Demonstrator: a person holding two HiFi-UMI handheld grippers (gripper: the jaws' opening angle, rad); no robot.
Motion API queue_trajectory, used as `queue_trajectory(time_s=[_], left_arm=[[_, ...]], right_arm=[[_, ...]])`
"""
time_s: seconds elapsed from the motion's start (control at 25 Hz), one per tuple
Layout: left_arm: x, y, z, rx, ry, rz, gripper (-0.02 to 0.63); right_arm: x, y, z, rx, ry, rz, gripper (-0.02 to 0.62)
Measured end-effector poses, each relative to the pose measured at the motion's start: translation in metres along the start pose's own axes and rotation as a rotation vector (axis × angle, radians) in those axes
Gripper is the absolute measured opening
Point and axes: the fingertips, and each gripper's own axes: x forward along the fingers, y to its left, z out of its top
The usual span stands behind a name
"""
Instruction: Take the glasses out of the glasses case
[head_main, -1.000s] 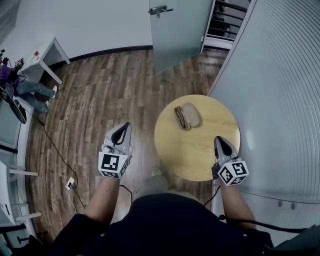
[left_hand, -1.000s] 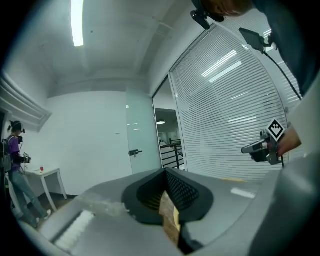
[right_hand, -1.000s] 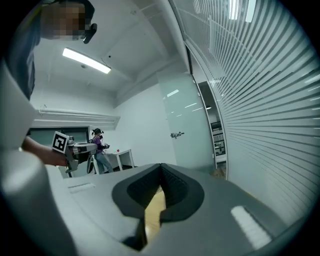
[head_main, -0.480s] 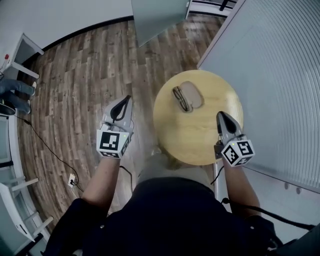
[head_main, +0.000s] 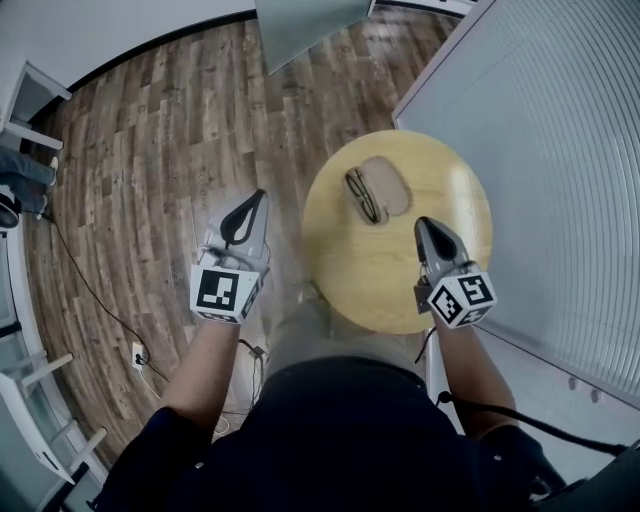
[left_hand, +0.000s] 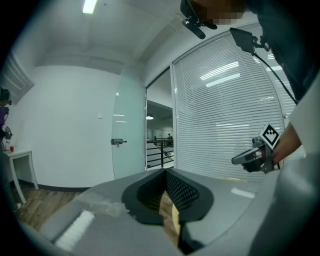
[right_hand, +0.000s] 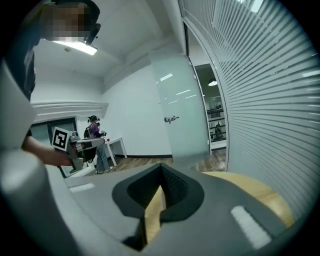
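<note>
The left gripper (left_hand: 165, 172) showed its two grey jaws with black ribbed pads (left_hand: 183, 191) drawn together at the far tip, nothing between them, only a sliver of brown wood in the slit. Beyond stood a pale frosted glass door (left_hand: 130, 125) with a metal handle (left_hand: 118, 142), and right of it white slatted blinds (left_hand: 220, 110). Far right, a hand (left_hand: 286, 146) held the right gripper (left_hand: 236, 160). A white table (left_hand: 15, 156) stood far left.

Round wooden table (head_main: 385, 285), plank floor (head_main: 150, 150)
</note>
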Motion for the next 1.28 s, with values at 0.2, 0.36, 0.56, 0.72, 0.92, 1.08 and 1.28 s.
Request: queue_trajectory(time_s=[0.2,0.36,0.56,0.72,0.92,1.08,1.28], left_arm=[[0.011,0.016,-0.025,-0.027,0.053,0.057,0.006],[0.016,0.019,-0.043,-0.023,0.087,0.084,0.006],[0.031,0.020,-0.066,-0.023,0.146,0.108,0.006],[0.044,0.017,-0.077,-0.025,0.131,0.110,0.006],[0.058,0.006,-0.094,-0.040,0.152,0.092,0.006],[0.069,0.003,-0.109,-0.063,0.172,0.103,0.006],[0.081,0.001,-0.114,-0.012,0.180,0.086,0.006]], right_arm=[[0.039,-0.011,-0.018,-0.025,0.040,0.023,0.008],[0.062,-0.022,-0.039,-0.012,0.075,0.042,0.008],[0.092,-0.037,-0.063,-0.006,0.121,0.060,0.008],[0.108,-0.038,-0.086,-0.029,0.181,0.101,0.008],[0.123,-0.043,-0.109,-0.026,0.237,0.124,0.008],[0.137,-0.047,-0.121,-0.034,0.257,0.150,0.008],[0.146,-0.048,-0.133,-0.029,0.288,0.163,0.056]])
